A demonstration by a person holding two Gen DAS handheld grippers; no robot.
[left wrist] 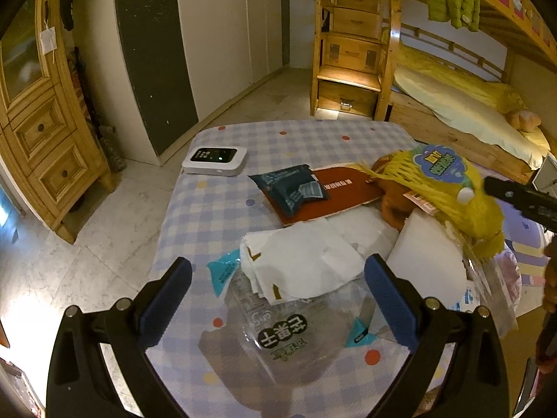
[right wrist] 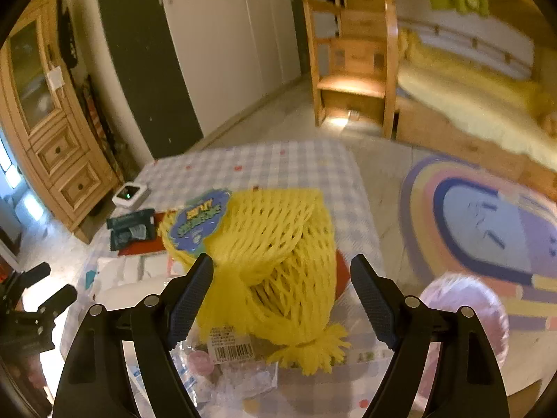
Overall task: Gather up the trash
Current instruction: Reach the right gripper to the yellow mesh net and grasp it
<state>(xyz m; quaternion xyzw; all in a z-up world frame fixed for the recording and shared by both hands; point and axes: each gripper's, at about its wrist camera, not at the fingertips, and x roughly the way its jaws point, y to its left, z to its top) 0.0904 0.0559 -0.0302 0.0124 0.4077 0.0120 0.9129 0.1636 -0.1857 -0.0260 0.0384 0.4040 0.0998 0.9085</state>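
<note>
Checked tablecloth [right wrist: 299,167]: yellow net bag [right wrist: 278,254] between spread right fingers [right wrist: 191,296].

The far half of the checked worktop [left wrist: 306,136] lies open, save a white device [left wrist: 214,161] at its left edge. Nearer, yellow mesh netting [right wrist: 275,254], white paper [left wrist: 306,261] and clear wrappers [left wrist: 278,334] crowd the way.

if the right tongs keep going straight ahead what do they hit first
Most likely the yellow foam net: it sits between the open right tongs, directly ahead on the checked tablecloth. Exact depth is unclear.
</note>
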